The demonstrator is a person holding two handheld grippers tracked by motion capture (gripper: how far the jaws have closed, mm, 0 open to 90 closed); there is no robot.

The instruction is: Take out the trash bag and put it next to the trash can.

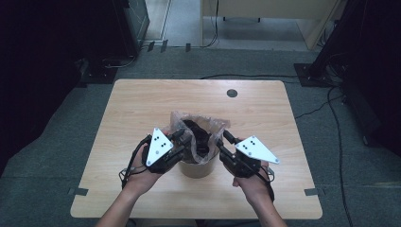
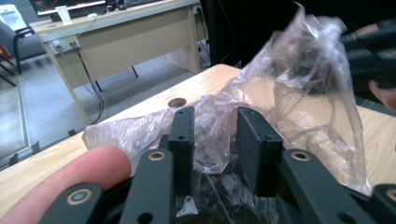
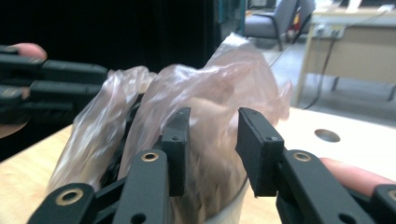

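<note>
Both the left hand-held gripper (image 1: 185,142) and the right hand-held gripper (image 1: 222,142) stand partly open, gripping nothing, with the crumpled clear plastic bag (image 1: 198,127) lining the cup (image 1: 196,168) between them on the counter (image 1: 142,109).

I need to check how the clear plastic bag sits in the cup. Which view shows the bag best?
The high view: it shows the whole plastic bag standing crumpled in the cup, dark inside, with a claw on each side. The left gripper view shows its near folds and one tall flap; the right gripper view shows its upper folds above the cup's rim.
</note>
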